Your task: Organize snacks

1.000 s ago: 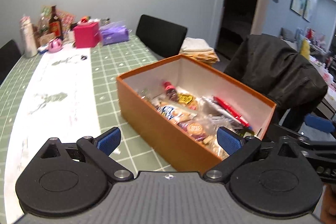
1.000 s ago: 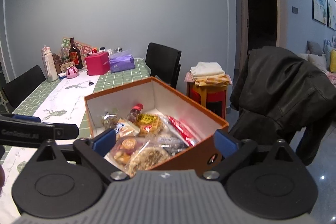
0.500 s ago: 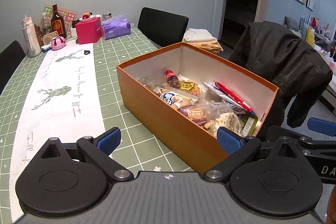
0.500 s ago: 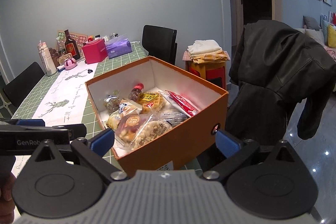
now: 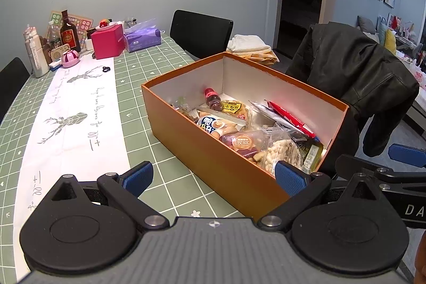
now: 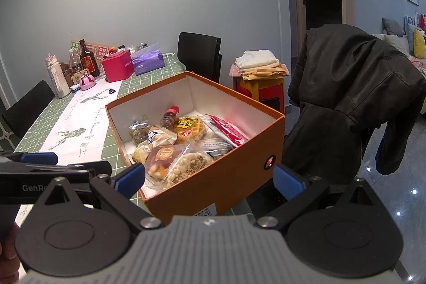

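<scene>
An open orange box (image 5: 210,151) (image 6: 234,172) stands on the green checked table near its right edge. It holds several wrapped snacks: a small red-capped bottle (image 5: 213,99) (image 6: 170,116), a yellow waffle pack (image 6: 187,128), a red wrapper (image 5: 291,120) (image 6: 229,131), a puffed-rice bag (image 5: 282,152) (image 6: 187,167). My left gripper (image 5: 214,177) is open and empty, just short of the box's near long side. My right gripper (image 6: 209,177) is open and empty, in front of the box's near end.
A white deer-print runner (image 5: 72,124) lies left of the box. At the table's far end stand a pink box (image 5: 107,41), a purple tissue pack (image 5: 142,37) and bottles (image 5: 69,31). A black chair (image 5: 201,32) and a jacket-draped chair (image 6: 354,87) stand on the right.
Both grippers have pulled back and risen a little, so the box sits lower and more fully in view. Both stayed open and empty.
</scene>
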